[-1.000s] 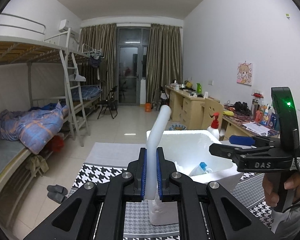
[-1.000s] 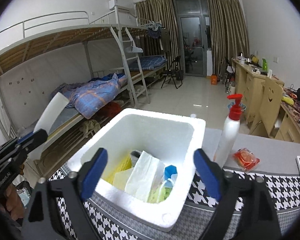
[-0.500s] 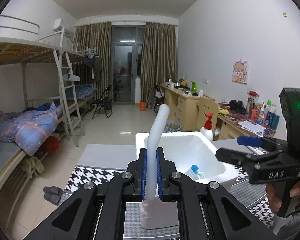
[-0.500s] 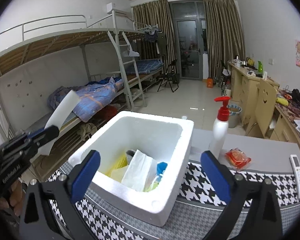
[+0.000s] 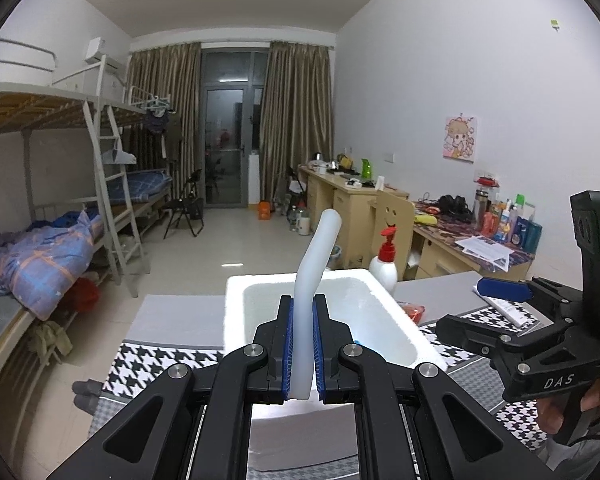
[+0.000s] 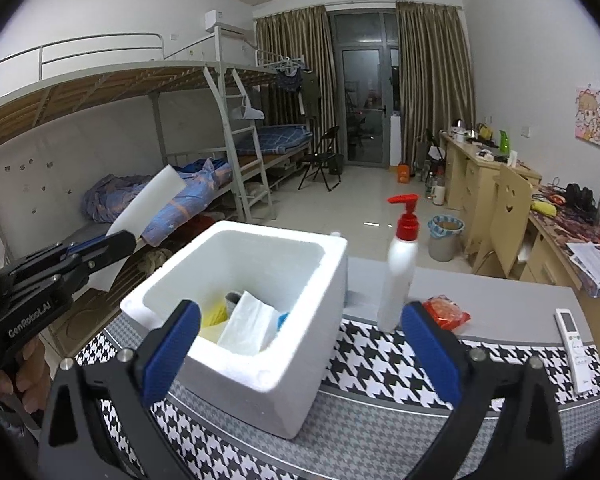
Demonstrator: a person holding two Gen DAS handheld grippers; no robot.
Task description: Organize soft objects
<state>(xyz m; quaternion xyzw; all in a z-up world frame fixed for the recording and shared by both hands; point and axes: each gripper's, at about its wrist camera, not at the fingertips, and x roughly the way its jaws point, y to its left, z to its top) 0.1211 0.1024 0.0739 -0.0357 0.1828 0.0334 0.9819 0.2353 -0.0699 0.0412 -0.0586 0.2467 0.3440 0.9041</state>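
Observation:
My left gripper [image 5: 302, 350] is shut on a white foam sheet [image 5: 312, 280] that stands up edge-on and bends at the top; it also shows in the right wrist view [image 6: 148, 210], to the left of the box and above table height. A white foam box [image 6: 300, 340] sits on the houndstooth tablecloth and holds a white tissue pack [image 6: 248, 328], a yellow item [image 6: 214, 316] and a blue item. My right gripper [image 6: 300, 350] is open wide and empty, just in front of the box; it also shows at the right of the left wrist view [image 5: 500, 292].
A white pump bottle [image 6: 400, 276] with a red top stands right of the box. A red snack packet [image 6: 446, 312] and a white remote [image 6: 576, 344] lie further right. Bunk beds stand at the left, desks along the right wall.
Both grippers have drawn back from the box, which now looks smaller and further off. The left gripper still holds the foam sheet. The right jaws stay open.

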